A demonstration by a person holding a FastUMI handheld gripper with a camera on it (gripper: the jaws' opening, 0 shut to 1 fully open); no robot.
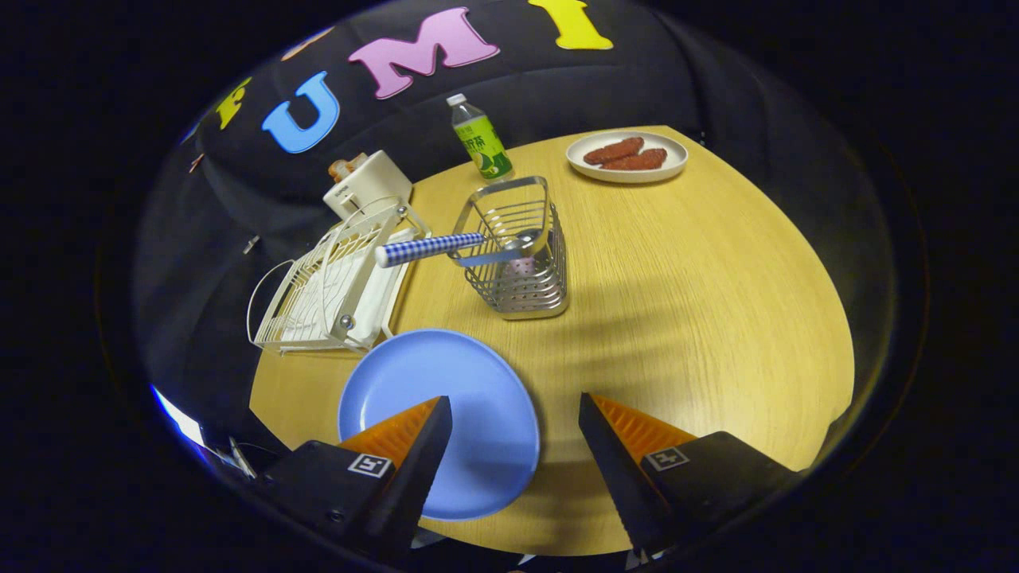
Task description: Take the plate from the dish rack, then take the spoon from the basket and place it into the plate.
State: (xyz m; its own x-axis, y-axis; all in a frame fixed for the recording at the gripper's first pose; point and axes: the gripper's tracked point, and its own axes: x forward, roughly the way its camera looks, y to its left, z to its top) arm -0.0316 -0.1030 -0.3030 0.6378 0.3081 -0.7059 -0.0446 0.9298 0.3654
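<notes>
A blue plate (446, 414) lies flat on the wooden table (700, 318), just ahead of and partly under my left finger. My gripper (515, 410) hangs above the table, open, with nothing between its fingers. Beyond the fingers stands a wire basket (521, 255). A spoon (454, 247) with a blue-and-white checked handle leans in it, handle sticking out toward the dish rack, bowl resting against the basket's rim. The white wire dish rack (334, 278) sits to the left of the basket, with no plate in it.
A green drink bottle (480, 139) stands behind the basket. A white plate with brown food (626, 155) sits at the far side of the table. A white box-like object (368, 183) stands behind the rack.
</notes>
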